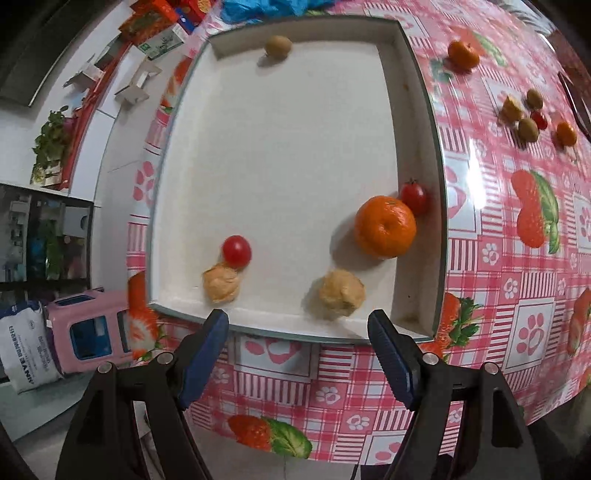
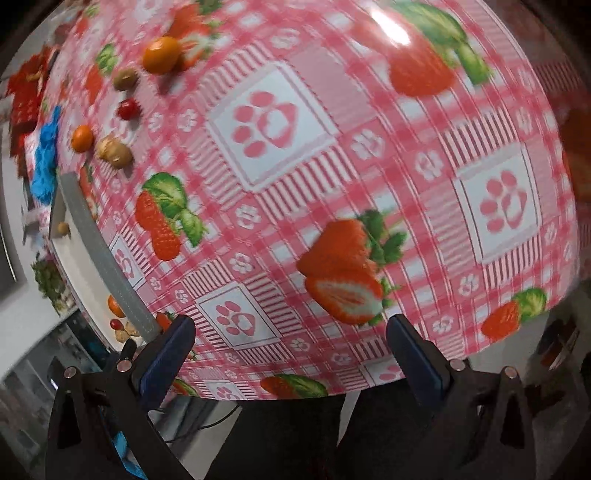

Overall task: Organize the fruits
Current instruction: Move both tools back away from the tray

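A white tray lies on the pink strawberry-print tablecloth. In it sit a big orange, two cherry tomatoes, two tan wrinkled fruits and a kiwi at the far rim. My left gripper hangs open above the tray's near edge, nothing between its blue pads. More fruit lies loose on the cloth: oranges, kiwis, a cherry tomato, a tan fruit. My right gripper is open over bare cloth, far from them.
The tray's grey rim shows at the left of the right wrist view. Blue plastic and red boxes lie beyond the tray. A pink toy-like box and a white bag stand on the floor below the table edge.
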`<act>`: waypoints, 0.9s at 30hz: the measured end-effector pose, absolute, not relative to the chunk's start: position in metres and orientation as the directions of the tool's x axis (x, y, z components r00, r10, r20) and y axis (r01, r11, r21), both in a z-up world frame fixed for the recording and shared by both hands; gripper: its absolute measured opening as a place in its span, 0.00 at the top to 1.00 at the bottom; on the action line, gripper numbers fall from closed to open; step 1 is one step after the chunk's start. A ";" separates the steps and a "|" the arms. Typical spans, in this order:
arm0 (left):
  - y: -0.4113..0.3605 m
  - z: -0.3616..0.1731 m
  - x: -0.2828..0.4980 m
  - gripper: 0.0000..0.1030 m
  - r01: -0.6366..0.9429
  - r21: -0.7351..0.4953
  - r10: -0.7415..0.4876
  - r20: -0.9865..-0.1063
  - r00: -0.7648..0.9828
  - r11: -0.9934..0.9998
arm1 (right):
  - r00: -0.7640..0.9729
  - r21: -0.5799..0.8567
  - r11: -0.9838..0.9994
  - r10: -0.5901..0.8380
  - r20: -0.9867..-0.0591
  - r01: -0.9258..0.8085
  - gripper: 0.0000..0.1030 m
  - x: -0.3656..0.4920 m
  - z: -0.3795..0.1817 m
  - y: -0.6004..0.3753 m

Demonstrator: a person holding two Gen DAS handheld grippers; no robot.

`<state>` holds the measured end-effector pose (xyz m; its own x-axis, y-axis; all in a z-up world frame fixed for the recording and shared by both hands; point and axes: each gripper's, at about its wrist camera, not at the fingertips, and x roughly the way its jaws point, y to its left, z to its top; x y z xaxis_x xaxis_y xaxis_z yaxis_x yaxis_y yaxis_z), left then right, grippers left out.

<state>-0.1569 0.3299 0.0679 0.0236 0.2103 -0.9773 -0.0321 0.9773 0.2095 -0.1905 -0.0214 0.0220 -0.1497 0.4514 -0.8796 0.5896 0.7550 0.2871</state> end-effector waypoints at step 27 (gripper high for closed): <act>0.263 0.080 -0.163 0.23 0.145 0.186 0.182 -0.982 0.039 0.972 | -0.131 0.290 0.627 0.537 -0.834 0.722 0.00 -0.221 0.002 -0.044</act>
